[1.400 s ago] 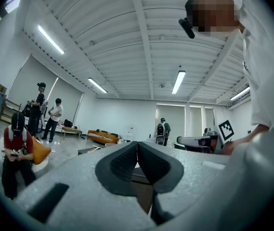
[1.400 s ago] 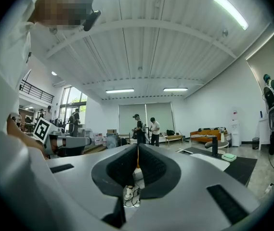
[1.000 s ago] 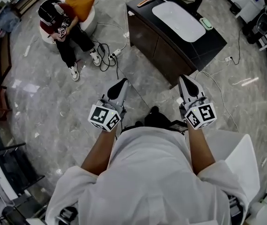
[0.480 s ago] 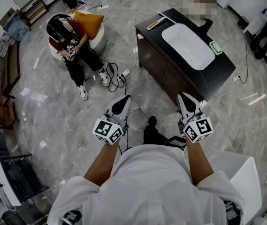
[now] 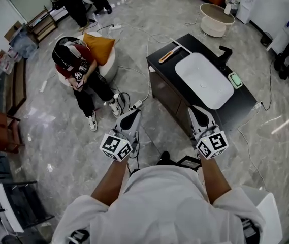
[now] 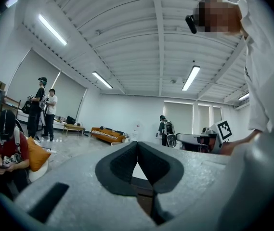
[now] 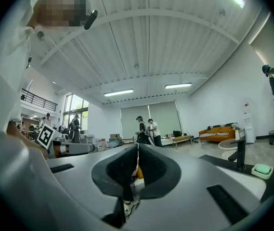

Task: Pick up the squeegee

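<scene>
The squeegee (image 5: 166, 55), orange-handled with a pale blade, lies at the far left corner of the black cabinet (image 5: 185, 93) in the head view. My left gripper (image 5: 132, 114) is shut and empty, held level over the floor short of the cabinet's near left corner. My right gripper (image 5: 195, 112) is also shut and empty, at the cabinet's near edge. The squeegee is well ahead of both. In the left gripper view the pads of my left gripper (image 6: 137, 147) meet with nothing between them. The right gripper view shows my right gripper (image 7: 137, 150) with its pads together too.
A white basin (image 5: 203, 80), a black tap (image 5: 225, 52) and a green dish (image 5: 235, 80) sit on the cabinet. A seated person (image 5: 78, 72) is on a pouf at the left. Cables (image 5: 134, 104) trail on the floor. A round table (image 5: 216, 15) stands beyond.
Both grippers and the person holding them have moved forward toward the cabinet, which now lies closer beneath the right gripper. Both pairs of jaws stay shut.
</scene>
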Available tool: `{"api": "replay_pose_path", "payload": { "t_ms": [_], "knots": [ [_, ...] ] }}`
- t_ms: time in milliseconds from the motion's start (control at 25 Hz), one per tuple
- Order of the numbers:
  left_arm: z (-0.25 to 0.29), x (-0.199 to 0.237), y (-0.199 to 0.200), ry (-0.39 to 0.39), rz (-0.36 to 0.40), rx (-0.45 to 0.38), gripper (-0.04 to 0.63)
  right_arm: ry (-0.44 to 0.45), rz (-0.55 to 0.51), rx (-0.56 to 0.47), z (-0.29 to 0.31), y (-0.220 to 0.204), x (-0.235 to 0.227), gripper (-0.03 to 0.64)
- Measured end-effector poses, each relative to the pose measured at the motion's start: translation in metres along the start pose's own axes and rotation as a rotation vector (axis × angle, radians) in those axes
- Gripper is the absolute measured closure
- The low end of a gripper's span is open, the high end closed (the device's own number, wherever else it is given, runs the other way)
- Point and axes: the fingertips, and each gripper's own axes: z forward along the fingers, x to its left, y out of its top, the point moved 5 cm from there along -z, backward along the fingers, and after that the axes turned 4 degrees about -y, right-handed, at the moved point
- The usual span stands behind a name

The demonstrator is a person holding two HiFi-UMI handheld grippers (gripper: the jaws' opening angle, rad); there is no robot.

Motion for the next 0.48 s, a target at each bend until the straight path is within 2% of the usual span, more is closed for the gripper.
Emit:
{"api": "replay_pose_path", "payload": {
  "t_ms": [200, 480],
  "knots": [
    [0.042, 0.019, 0.001, -0.001, -0.009, -0.005, 0.578, 0.031, -0.008, 0.0, 0.031, 0.0, -0.033, 0.6],
    [0.076, 0.039, -0.004, -0.016, -0.025, 0.021, 0.578, -0.008, 0.021, 0.021, 0.054, -0.009, -0.067, 0.6]
  ]
}}
